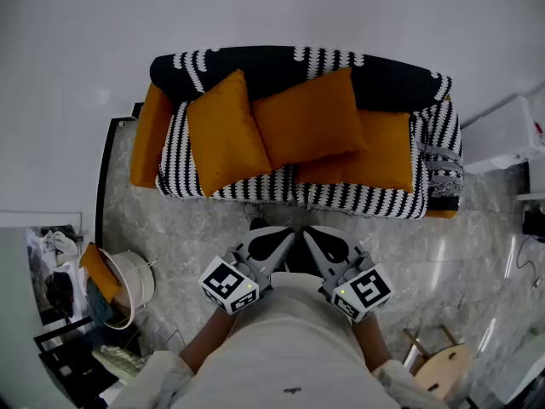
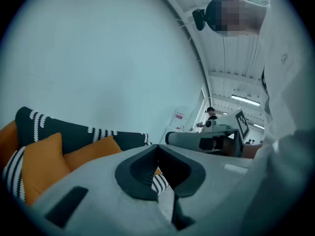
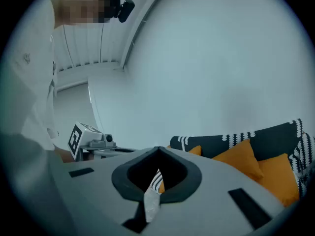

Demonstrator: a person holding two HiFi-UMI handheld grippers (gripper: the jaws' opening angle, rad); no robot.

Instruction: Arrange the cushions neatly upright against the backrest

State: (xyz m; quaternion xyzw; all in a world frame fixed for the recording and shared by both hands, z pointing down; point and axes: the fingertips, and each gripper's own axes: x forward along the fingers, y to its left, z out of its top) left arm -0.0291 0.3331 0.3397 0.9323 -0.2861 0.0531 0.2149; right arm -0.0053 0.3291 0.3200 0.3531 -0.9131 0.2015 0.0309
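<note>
Both left tongs [image 1: 285, 235] and right tongs [image 1: 312, 235] sit pressed together, empty, before orange cushions [image 1: 311, 118].

Head view steeply down over sofa [image 1: 392, 83], gripper views near-level, both facing it

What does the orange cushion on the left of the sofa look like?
The left cushion is plain orange, soft-looking cloth, square with pointy corners. It leans tilted, with its top corner against the sofa's black backrest and its bottom on the black-and-white striped seat. Its side touches the middle cushion.
</note>
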